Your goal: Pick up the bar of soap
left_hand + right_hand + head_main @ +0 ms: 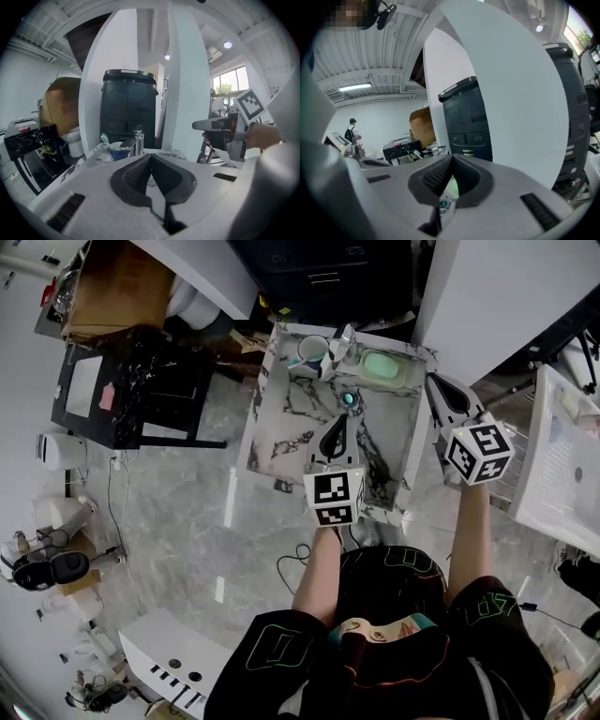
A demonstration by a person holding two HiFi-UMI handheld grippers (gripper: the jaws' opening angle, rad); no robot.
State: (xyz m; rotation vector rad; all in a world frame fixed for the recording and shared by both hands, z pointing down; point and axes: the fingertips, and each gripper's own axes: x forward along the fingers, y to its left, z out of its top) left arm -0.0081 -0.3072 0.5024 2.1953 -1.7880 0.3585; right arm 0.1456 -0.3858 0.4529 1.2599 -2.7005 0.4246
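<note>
The pale green bar of soap (pixel 382 366) lies in a dish at the back right corner of the marble washbasin (pixel 281 423). My left gripper (pixel 339 421) hangs over the middle of the basin, just short of the drain (pixel 349 398), with its jaws shut and empty. My right gripper (pixel 434 379) is held outside the basin's right rim, near the soap, also shut with nothing in it. In the right gripper view a sliver of the green soap (pixel 451 186) and the drain (pixel 443 203) show below the closed jaws.
A chrome faucet (pixel 339 351) and a blue cup (pixel 312 350) with a toothbrush stand at the basin's back edge, left of the soap. A white sink (pixel 562 465) is at the right, and a black marble table (pixel 131 390) at the left. A dark cabinet (pixel 129 108) stands behind.
</note>
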